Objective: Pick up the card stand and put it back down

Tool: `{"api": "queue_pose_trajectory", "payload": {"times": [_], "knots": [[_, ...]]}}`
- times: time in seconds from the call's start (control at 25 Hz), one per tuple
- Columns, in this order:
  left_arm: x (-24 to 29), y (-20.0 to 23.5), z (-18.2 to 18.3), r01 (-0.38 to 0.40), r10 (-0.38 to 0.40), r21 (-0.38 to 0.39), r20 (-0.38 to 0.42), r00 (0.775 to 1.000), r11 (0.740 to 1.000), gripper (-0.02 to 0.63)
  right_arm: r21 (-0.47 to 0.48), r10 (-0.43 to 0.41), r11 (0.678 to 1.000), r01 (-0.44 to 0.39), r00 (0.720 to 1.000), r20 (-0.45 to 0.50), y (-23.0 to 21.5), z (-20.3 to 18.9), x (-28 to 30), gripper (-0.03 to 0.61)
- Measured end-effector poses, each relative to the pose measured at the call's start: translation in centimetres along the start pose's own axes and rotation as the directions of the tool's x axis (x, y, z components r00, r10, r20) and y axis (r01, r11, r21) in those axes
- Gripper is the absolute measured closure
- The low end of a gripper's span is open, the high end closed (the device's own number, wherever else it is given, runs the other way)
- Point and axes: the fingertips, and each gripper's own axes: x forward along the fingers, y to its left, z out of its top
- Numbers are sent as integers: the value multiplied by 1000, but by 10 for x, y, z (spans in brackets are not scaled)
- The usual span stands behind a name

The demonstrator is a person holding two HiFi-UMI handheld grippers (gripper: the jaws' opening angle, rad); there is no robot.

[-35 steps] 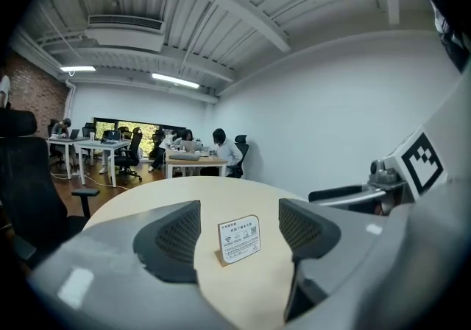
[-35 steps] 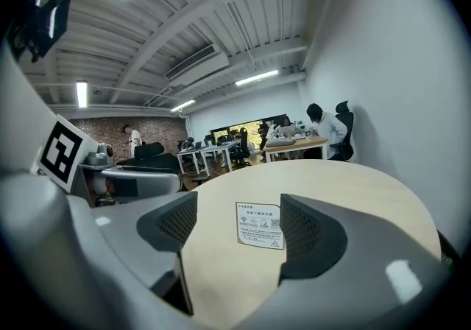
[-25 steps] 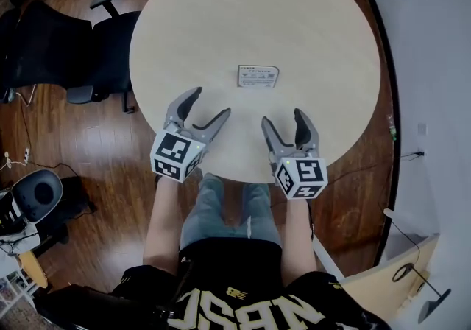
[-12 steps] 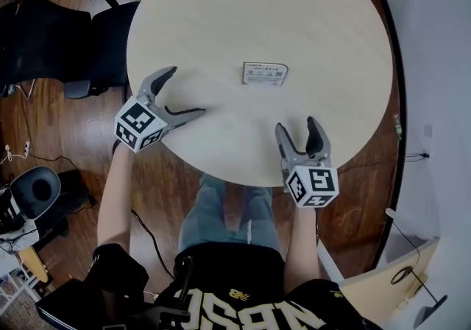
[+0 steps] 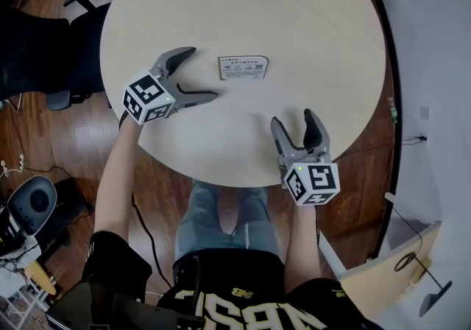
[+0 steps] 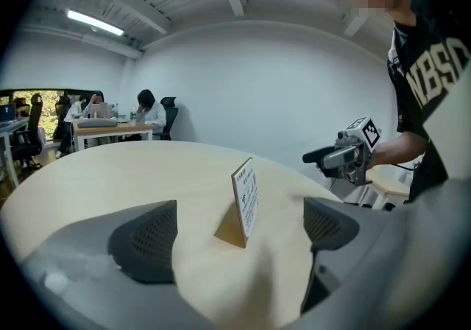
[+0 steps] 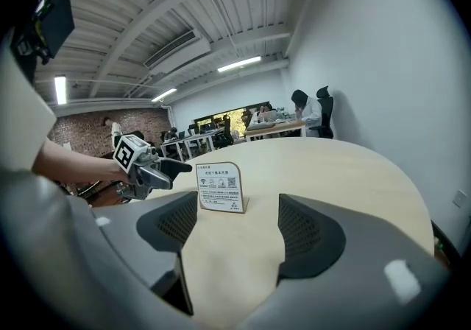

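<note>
The card stand is a small printed card on a wooden base, upright near the middle of the round beige table. My left gripper lies over the table just left of the stand and points at it. Its jaws have just been opening and stand wide, with nothing between them. In the left gripper view the card stand shows edge-on a little beyond the pads. My right gripper hovers at the table's near edge, open and empty. The card stand faces it beyond its jaws.
A black office chair stands left of the table on the wood floor. A white wall runs along the right. The person's legs are under the near edge. In the left gripper view people sit at desks far behind.
My left gripper swung out from the table's near edge to the left, then in over the table toward the card stand, its jaws spreading wider. The right gripper drifted slightly back and right.
</note>
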Motion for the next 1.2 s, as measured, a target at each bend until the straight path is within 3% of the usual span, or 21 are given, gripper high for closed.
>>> {"api": "queue_pose_trajectory", "payload": {"times": [0.16,0.4,0.44,0.6,0.68,0.96,1.2], "knots": [[51,-3,12,56,-56,-6,17,998,998,97,19,-9,1000,8,999,34,-6,13,3,230],[102,-18,16,147,-147,-10,11,989,989,236,18,12,1000,-13,999,53,-1,21,11,230],[107,-19,16,153,-153,-12,14,988,988,273,17,13,1000,-14,999,53,-1,22,11,230],[119,-29,19,180,-179,-18,22,984,984,519,19,15,1000,-16,998,57,-5,23,6,230],[125,-38,21,209,-208,-25,24,978,978,588,23,14,1000,-15,998,57,-8,23,4,230],[121,-54,38,271,-269,-63,31,963,961,594,23,24,999,-26,996,82,-2,41,6,230],[74,-42,103,217,-212,-35,99,972,976,592,-15,46,999,-44,987,155,21,99,11,230]]}}
